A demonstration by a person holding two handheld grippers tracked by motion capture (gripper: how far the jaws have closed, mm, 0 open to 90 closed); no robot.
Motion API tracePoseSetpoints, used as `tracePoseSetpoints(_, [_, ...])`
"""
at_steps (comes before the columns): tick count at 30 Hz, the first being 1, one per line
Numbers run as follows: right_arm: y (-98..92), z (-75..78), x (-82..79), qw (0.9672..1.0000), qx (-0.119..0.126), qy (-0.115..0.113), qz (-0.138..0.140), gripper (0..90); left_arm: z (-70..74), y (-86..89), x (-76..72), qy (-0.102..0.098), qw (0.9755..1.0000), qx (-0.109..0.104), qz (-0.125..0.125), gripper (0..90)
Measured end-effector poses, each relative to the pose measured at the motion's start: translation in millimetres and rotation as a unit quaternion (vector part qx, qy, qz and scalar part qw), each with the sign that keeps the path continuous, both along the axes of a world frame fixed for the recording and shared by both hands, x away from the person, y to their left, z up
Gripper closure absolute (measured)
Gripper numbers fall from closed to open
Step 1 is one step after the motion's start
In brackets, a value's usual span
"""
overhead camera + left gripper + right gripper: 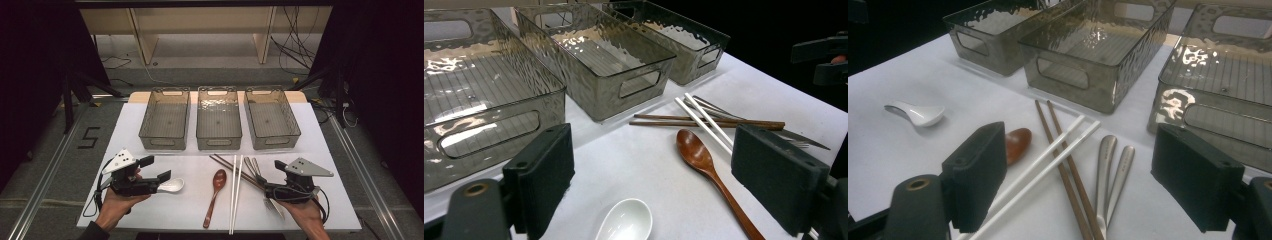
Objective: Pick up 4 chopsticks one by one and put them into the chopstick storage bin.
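My left gripper is held open at the table's front left, and a white ceramic spoon lies just right of its jaws, low between them in the left gripper view. A brown wooden spoon lies at the front middle. Beside it lie a pair of white chopsticks crossing a pair of brown chopsticks, then metal cutlery. My right gripper stands open at the front right beside the cutlery. Its own view shows the white chopsticks, brown chopsticks and two metal handles between its jaws, untouched.
Three grey see-through bins stand side by side at the back of the white mat: left, middle, right, with nothing in them. The mat's front edge runs just below the hands. Cables trail on the floor beyond.
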State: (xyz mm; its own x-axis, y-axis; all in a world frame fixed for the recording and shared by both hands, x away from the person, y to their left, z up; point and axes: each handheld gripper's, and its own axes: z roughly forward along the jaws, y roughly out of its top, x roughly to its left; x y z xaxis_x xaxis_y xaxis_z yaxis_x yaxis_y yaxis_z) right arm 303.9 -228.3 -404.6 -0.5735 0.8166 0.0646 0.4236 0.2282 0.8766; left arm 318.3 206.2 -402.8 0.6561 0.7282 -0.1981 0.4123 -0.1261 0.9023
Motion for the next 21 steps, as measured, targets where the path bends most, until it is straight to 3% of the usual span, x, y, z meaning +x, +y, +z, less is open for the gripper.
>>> tracePoseSetpoints(11, [4.0, -1.4, 1.2, 0.9996, -0.022, 0.017, -0.009, 25.7, -0.3, -0.5, 0.0, 0.000, 1.0000, 0.002, 0.000, 16.6])
tracePoseSetpoints(21, [14.0, 0.0, 5.9, 0.9978, -0.027, 0.060, -0.002, 27.7, -0.7, -0.7, 0.4, 0.000, 1.0000, 0.004, 0.001, 16.6])
